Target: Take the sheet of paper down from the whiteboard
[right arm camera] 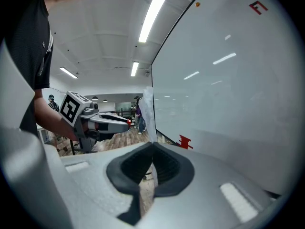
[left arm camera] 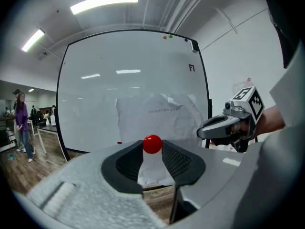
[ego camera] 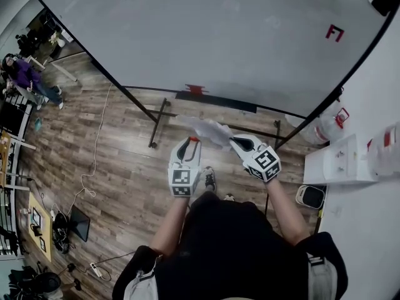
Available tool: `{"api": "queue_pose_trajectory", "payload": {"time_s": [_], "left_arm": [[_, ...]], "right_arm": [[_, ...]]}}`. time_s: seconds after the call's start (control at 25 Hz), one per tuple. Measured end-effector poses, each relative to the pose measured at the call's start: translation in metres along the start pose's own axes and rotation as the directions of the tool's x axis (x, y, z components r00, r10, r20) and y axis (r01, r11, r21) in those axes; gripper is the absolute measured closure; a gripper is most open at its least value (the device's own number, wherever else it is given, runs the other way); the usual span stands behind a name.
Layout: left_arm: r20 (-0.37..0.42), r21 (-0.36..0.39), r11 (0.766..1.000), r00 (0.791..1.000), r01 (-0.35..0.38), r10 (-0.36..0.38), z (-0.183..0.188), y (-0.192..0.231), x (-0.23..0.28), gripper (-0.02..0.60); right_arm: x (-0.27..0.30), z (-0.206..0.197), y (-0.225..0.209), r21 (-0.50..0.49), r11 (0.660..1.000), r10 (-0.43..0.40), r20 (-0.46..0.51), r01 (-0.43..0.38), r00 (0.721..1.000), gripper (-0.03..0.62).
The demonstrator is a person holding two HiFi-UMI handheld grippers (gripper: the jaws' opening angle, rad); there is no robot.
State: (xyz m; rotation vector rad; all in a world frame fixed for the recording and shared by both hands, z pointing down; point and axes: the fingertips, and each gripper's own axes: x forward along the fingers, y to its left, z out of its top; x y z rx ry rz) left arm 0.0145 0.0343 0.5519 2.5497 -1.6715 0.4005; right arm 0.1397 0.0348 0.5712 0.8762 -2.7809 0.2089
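Observation:
The white crumpled sheet of paper hangs between my two grippers, in front of the lower edge of the whiteboard and apart from it. My right gripper is shut on the sheet's right edge; in the right gripper view the paper runs edge-on into the jaws of that gripper. My left gripper is at the sheet's left side, shut on a round red magnet at its jaw tips. In the left gripper view the sheet spreads out behind the magnet.
The whiteboard stands on a black frame with legs on the wood floor. It bears a red mark at upper right and another on its bottom edge. A white cabinet stands at right. A person in purple sits far left.

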Motion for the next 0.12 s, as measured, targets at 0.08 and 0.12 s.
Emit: {"api": "queue_pose_trajectory", "payload": {"time_s": [0.08,0.12], "left_arm": [[0.001,-0.003,1.0,1.0,-0.001,0.001,-0.0016,-0.0026,-0.0021,0.448],[0.001,-0.004,1.0,1.0,-0.001,0.001,-0.0028,-0.0041,-0.0034,0.448]], "right_arm": [[-0.0019,-0.0021,0.0016,-0.001,1.0,0.002,-0.002,-0.002,1.0,0.589],[-0.003,-0.0035,0.0025,-0.001,1.0,0.003,-0.004,-0.003,1.0,0.589]]}}
